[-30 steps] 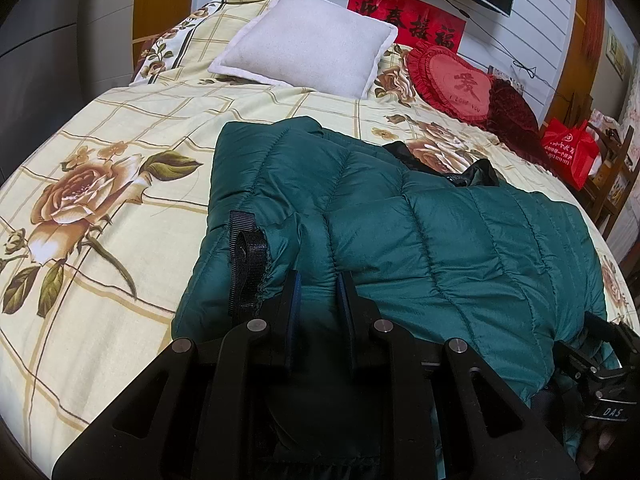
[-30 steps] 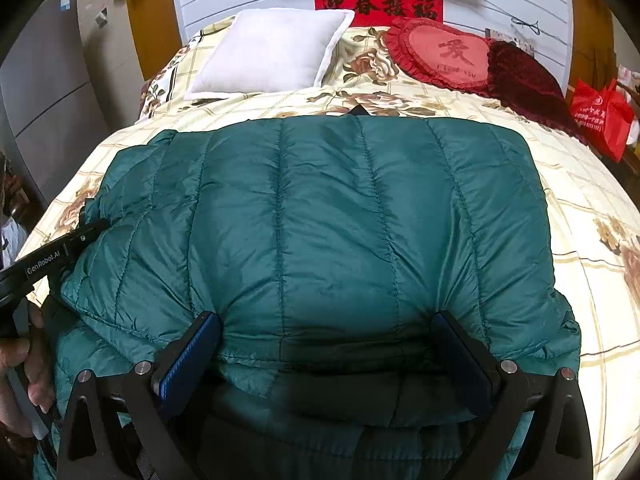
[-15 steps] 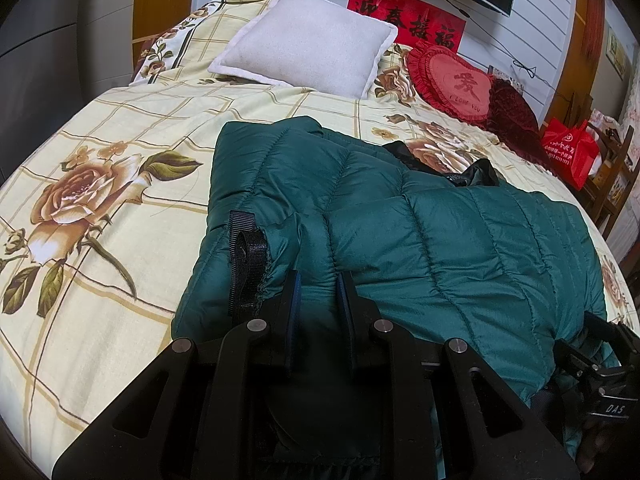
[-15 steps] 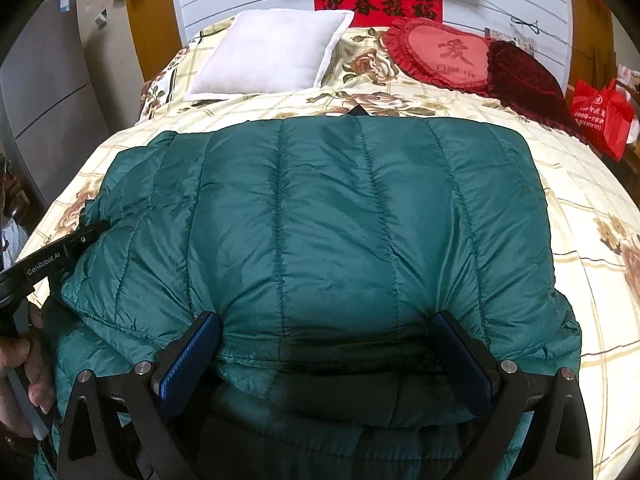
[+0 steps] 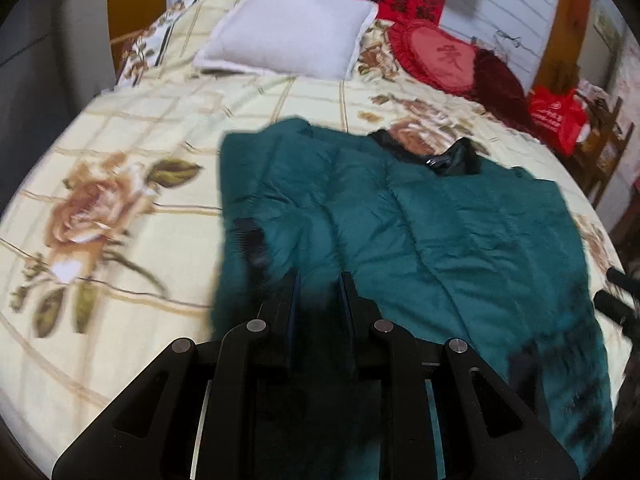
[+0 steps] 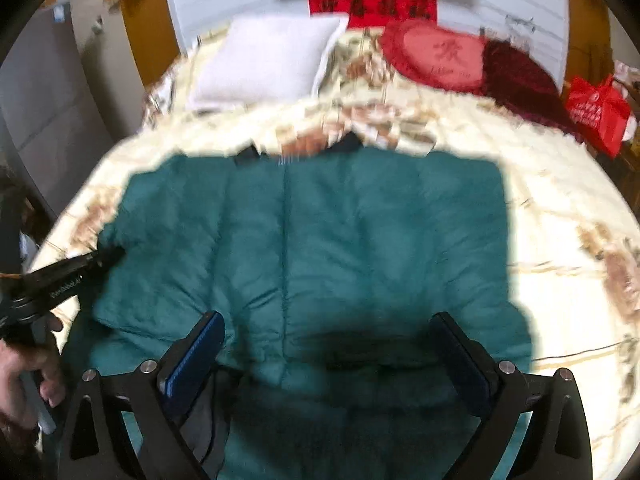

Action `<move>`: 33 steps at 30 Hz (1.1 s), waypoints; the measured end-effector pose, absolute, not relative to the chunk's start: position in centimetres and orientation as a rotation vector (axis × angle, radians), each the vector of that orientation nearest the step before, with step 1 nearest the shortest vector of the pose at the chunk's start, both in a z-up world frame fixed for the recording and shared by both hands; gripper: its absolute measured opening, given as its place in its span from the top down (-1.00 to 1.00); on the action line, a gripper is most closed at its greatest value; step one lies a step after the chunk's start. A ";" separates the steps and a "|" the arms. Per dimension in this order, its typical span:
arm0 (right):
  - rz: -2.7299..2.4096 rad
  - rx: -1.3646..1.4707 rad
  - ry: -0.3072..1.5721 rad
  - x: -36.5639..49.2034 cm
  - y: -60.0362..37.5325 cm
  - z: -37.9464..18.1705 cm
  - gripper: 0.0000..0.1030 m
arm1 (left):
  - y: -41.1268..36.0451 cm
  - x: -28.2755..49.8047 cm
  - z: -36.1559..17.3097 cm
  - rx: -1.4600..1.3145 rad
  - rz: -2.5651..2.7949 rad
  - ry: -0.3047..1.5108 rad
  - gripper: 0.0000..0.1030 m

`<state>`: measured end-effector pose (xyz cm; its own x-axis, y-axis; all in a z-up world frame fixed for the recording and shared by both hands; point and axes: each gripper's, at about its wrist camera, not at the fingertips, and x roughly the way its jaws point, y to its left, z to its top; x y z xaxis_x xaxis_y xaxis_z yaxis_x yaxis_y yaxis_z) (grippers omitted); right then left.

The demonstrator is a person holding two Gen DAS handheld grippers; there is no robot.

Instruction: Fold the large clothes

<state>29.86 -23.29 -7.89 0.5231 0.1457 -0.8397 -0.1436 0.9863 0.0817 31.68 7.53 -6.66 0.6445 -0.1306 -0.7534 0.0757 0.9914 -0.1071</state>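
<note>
A dark green quilted down jacket (image 5: pixel 440 216) lies spread on the floral bed; it also fills the middle of the right wrist view (image 6: pixel 320 248). Its black collar (image 5: pixel 452 160) points to the pillows. My left gripper (image 5: pixel 318 284) is shut on the jacket's near left hem, beside a black strap (image 5: pixel 250 240). My right gripper (image 6: pixel 328 344) is open, its fingers wide apart over the near hem, holding nothing. The left gripper shows at the left edge of the right wrist view (image 6: pixel 80 268). Both views are blurred by motion.
The bed sheet (image 5: pixel 120 168) has rose prints. A white pillow (image 5: pixel 288 36), a red heart cushion (image 5: pixel 436 56) and a dark red cushion (image 5: pixel 500 84) lie at the head. A red bag (image 5: pixel 556 116) and wooden chair stand at the right.
Both grippers have pulled back and up, so the jacket looks farther away. The left gripper still pinches the hem and lifts it. The right gripper stays open.
</note>
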 end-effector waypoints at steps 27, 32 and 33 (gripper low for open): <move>0.084 0.229 1.060 4.3 -37.3 -10.6 -0.99 | 19.2 9.6 -12.7 -0.162 -0.081 0.940 0.60; 0.085 0.196 1.024 3.0 -36.6 -10.5 -1.00 | 20.6 9.6 -12.7 -0.295 -0.151 0.914 0.36; 0.091 0.196 1.019 2.8 -36.4 -10.5 -1.00 | 20.5 9.6 -12.6 -0.301 -0.159 0.912 0.25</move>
<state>2.79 -36.44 -10.53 0.5221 0.1668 -0.8364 0.0154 0.9787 0.2047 9.61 20.49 -12.59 0.6040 -0.2617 -0.7528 0.0083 0.9465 -0.3225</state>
